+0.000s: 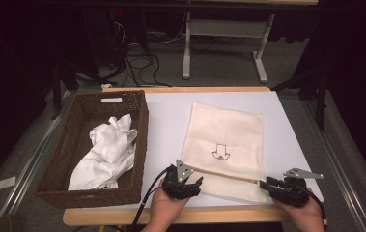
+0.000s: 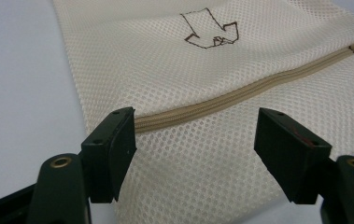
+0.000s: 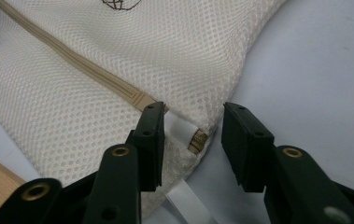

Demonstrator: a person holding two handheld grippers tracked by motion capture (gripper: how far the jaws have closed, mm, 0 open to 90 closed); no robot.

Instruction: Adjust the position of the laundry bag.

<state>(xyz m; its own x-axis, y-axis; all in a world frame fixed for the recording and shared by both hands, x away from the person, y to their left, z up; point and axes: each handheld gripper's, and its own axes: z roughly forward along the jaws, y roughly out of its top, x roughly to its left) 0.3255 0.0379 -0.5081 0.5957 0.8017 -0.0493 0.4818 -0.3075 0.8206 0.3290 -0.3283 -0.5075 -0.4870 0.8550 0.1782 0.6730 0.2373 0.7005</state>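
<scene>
White table (image 1: 171,121) at frame centre: I see the mesh bag (image 1: 221,145) zipped, clothes waiting in the basket (image 1: 139,116); left gripper (image 1: 184,186) released, right gripper (image 3: 191,133) unclenched around the zipper end (image 3: 196,139).

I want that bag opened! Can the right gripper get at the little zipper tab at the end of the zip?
Probably yes. The right gripper stands with open jaws on either side of the zipper tab at the corner of the mesh bag, and nothing lies between them.

Floor: you see grey carpet (image 1: 229,67), black cables (image 1: 139,63) trailing across it.
Furniture: white desk frame (image 1: 260,63) behind your counter (image 1: 171,104).
Light: dim surroundings.
</scene>
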